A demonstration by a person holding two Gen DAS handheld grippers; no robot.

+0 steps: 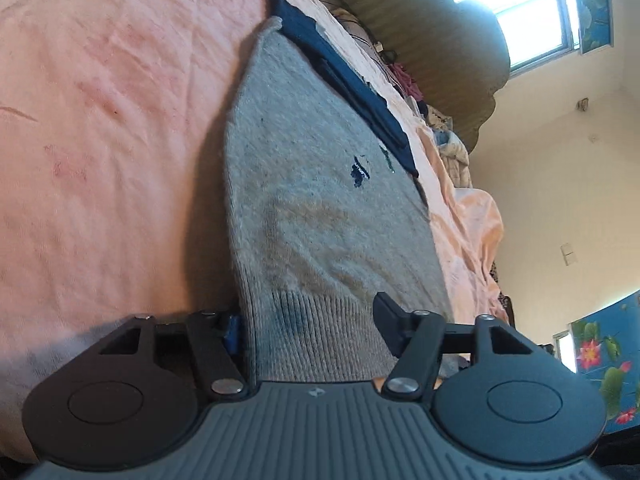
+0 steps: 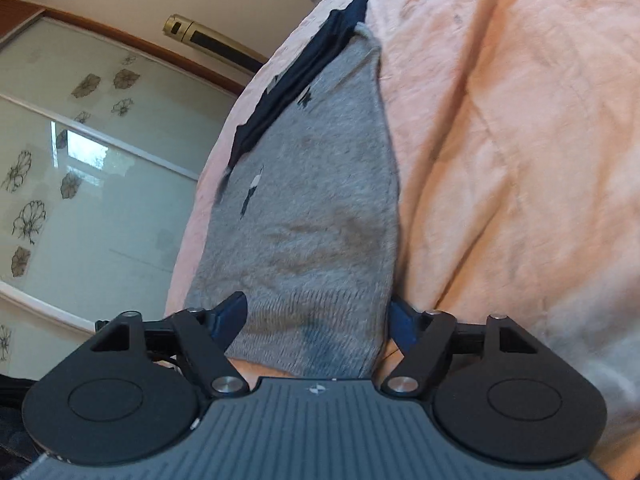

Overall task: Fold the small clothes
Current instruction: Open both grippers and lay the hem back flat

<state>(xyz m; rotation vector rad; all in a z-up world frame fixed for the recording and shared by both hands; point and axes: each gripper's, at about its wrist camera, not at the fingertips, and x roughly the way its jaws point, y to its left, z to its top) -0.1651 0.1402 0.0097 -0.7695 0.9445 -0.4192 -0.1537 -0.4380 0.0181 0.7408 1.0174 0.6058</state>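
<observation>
a grey knitted garment (image 1: pixel 320 208) lies flat on the pink bedspread (image 1: pixel 112 128), running away from both cameras toward the far edge of the bed, with a dark navy piece (image 1: pixel 352 80) lying along one of its long sides and poking out past its far tip. the ribbed hem (image 1: pixel 316 332) is the near end, and both tools are at it.

the left gripper (image 1: pixel 310 320) straddles the hem with its jaws spread wide, one finger on each side of the ribbing, released and not pinching anything. the right gripper (image 2: pixel 316 320) stands the same way in its own view: its blue-padded fingers (image 2: pixel 232 316) are parted on either side of the ribbed band, with cloth between them but no squeeze on it. whether the pads rest on the fabric or hover just above it is hard to say from these low, distorted angles.

this looks like the opening of a fold: the garment is spread out, the hem is lined up in both claws, and no crease is made yet. the next move calls for both claws to close on the hem at its two corners, taking both layers of the knit, then lifting together and carrying the near end toward the far tip, keeping the edges level so the soft wool does not bunch or drag the navy piece along.
</observation>
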